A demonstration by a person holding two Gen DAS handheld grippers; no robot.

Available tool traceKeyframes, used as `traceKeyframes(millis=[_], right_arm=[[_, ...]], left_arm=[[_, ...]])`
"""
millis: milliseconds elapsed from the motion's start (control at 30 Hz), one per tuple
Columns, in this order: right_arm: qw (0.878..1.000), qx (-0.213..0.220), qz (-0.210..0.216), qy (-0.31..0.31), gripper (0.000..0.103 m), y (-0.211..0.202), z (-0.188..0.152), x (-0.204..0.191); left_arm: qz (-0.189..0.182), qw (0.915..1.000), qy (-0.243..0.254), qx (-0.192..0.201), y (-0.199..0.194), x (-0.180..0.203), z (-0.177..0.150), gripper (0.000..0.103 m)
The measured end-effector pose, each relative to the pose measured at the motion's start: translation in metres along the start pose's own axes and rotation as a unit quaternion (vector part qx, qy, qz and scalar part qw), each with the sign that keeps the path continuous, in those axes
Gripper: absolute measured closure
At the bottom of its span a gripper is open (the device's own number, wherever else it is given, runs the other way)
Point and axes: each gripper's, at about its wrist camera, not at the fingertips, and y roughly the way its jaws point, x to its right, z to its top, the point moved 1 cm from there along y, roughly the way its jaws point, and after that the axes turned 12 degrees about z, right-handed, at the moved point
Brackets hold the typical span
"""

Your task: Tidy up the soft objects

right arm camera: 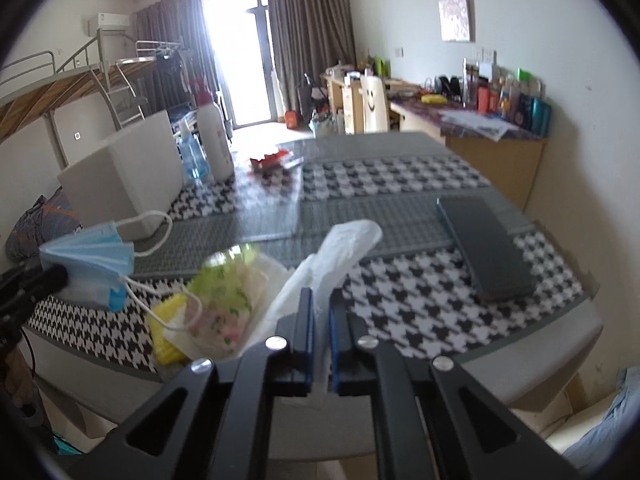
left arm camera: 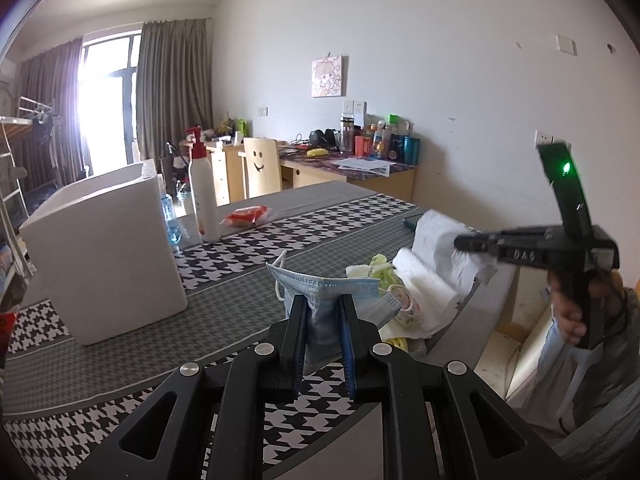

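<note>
My left gripper (left arm camera: pixel 323 300) is shut on a folded blue face mask (left arm camera: pixel 332 286), held above the houndstooth tablecloth; the right wrist view shows the same mask (right arm camera: pixel 90 264) at the left with its ear loops dangling. My right gripper (right arm camera: pixel 321 294) is shut on a white plastic bag (right arm camera: pixel 336 252), lifted off the table; the left wrist view shows this bag (left arm camera: pixel 436 264) pinched in the right gripper (left arm camera: pixel 460 242), held by a hand. Between them lies a heap of soft items (right arm camera: pixel 216 304): a patterned mask, green-printed tissue packs and something yellow.
A white foam box (left arm camera: pixel 104 252) stands at the table's left. Behind it are a white pump bottle (left arm camera: pixel 202 196), a blue bottle (right arm camera: pixel 194 160) and a red snack packet (left arm camera: pixel 246 216). A dark flat case (right arm camera: pixel 486 248) lies on the right side. A desk with clutter lines the far wall.
</note>
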Motion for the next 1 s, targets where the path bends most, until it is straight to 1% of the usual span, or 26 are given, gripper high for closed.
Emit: traceKeyframes(millis=[433, 600, 767, 867, 1000], right_arm=[[0.997, 0.056, -0.008, -0.044, 0.094, -0.026, 0.039, -0.021], [0.996, 0.067, -0.016, -0.052, 0.094, -0.028, 0.049, -0.021], [0.997, 0.058, -0.021, -0.043, 0.094, -0.019, 0.046, -0.013], [0.998, 0.04, -0.008, -0.046, 0.094, -0.01, 0.039, -0.012], [1.0, 0.004, 0.019, -0.025, 0.094, 0.011, 0.026, -0.001]], left_arm=[[0.019, 0.9998, -0.005, 0.007, -0.007, -0.008, 0.006, 0.087], [0.025, 0.9996, -0.008, 0.006, -0.007, -0.011, 0.006, 0.087], [0.027, 0.9996, -0.009, 0.004, -0.006, -0.011, 0.006, 0.086], [0.028, 0.9996, -0.007, 0.002, -0.004, -0.01, 0.005, 0.086], [0.03, 0.9995, -0.005, -0.003, -0.001, -0.009, 0.003, 0.086]])
